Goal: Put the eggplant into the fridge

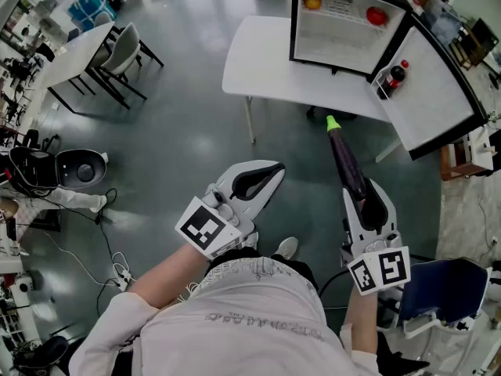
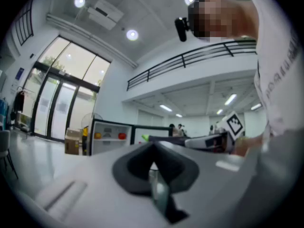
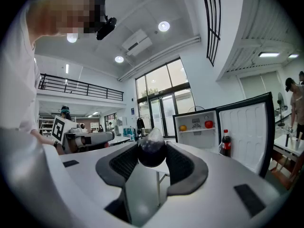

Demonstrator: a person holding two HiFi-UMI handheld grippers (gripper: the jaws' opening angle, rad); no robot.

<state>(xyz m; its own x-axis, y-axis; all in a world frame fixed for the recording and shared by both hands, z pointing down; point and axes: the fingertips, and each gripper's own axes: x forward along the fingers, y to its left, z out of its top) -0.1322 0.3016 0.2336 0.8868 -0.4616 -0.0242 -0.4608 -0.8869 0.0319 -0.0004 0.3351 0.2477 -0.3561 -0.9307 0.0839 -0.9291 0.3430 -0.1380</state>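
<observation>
Head cam is sitting up on the person's head and looking steeply down, so it's taking in the floor [image 1: 188, 124], the left gripper [image 1: 268, 172] and right gripper [image 1: 362, 191] close in at the bottom, and the open fridge [image 1: 337, 41] on the white table [image 1: 258, 61] farther off at the top. The left gripper's cam is riding low behind its own jaws, looking level across the room, with the fridge showing small and far. The right gripper's cam is doing the same, only the fridge is looming nearer and the eggplant [image 3: 152, 151] is crowding the middle. All three are sharing the fridge, and each gripper cam is catching the other gripper off to the side.
</observation>
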